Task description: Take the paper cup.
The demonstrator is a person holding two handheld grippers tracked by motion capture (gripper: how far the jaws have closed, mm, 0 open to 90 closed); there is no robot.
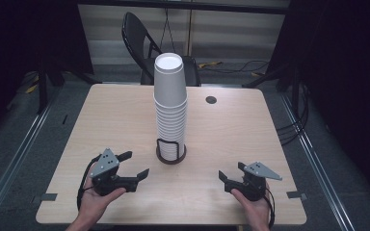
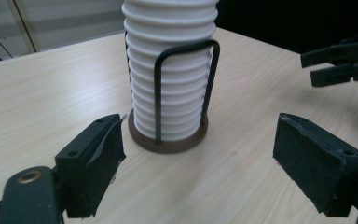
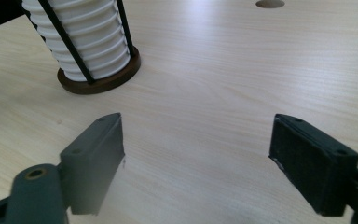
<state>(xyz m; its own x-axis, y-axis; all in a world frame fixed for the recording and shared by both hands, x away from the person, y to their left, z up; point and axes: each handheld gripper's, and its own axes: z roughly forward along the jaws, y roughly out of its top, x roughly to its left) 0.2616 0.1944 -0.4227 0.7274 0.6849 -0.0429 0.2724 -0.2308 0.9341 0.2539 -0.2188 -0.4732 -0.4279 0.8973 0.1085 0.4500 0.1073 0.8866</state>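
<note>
A tall stack of white paper cups point(image 1: 170, 103) stands upside down in a holder with a round dark base point(image 1: 171, 155) and black wire uprights, at the middle of the wooden table point(image 1: 115, 115). My left gripper point(image 1: 136, 164) rests near the front left, open and holding nothing, its jaws towards the holder. In the left gripper view the cups point(image 2: 170, 70) and base point(image 2: 168, 142) lie just beyond my open left gripper point(image 2: 198, 154). My right gripper point(image 1: 231, 172) sits front right, open and holding nothing. In the right gripper view the cups point(image 3: 84, 37) stand far left of that gripper point(image 3: 198, 158).
A round cable hole point(image 1: 211, 100) sits in the table behind the stack, right of it. A black folding chair point(image 1: 139, 38) stands past the far edge. Cables lie on the floor at the right point(image 1: 289, 130). Bare tabletop surrounds the holder.
</note>
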